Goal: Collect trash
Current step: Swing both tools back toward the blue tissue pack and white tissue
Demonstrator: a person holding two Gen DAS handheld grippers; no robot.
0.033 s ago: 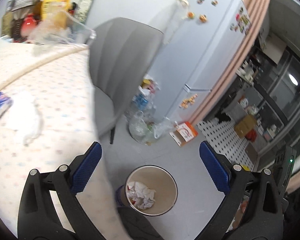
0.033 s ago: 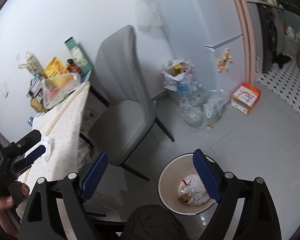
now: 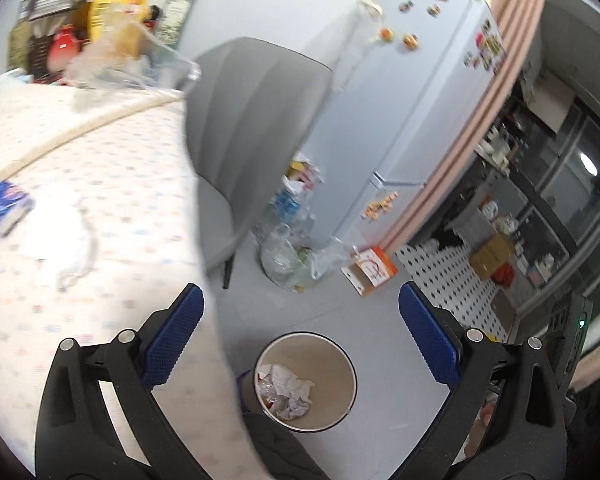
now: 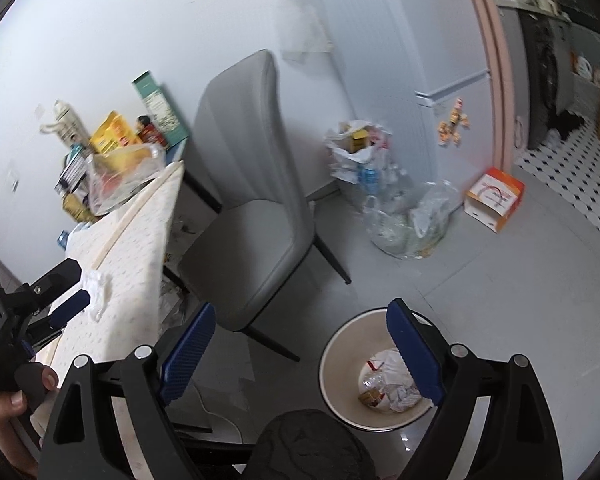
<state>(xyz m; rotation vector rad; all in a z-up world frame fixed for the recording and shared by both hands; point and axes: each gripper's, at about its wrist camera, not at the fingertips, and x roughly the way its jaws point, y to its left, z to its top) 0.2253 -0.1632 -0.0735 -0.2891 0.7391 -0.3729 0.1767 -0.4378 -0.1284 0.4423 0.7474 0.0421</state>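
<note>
Tablecloth [image 3: 100,184] with pastel dots spreads behind the left jaw of the left gripper [image 3: 300,336], carrying a crumpled white tissue [image 3: 66,240]. Between and below its wide-open, empty jaws stands the round wastebasket [image 3: 346,360] holding crumpled trash [image 3: 286,392]. The right gripper [image 4: 300,348] also gapes empty, its right jaw over that wastebasket.

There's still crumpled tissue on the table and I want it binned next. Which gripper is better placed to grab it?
Left. In the right wrist view the left gripper is already over the table beside the crumpled tissue, jaws open and empty. The right gripper hangs over the floor near the trash bin.
</note>
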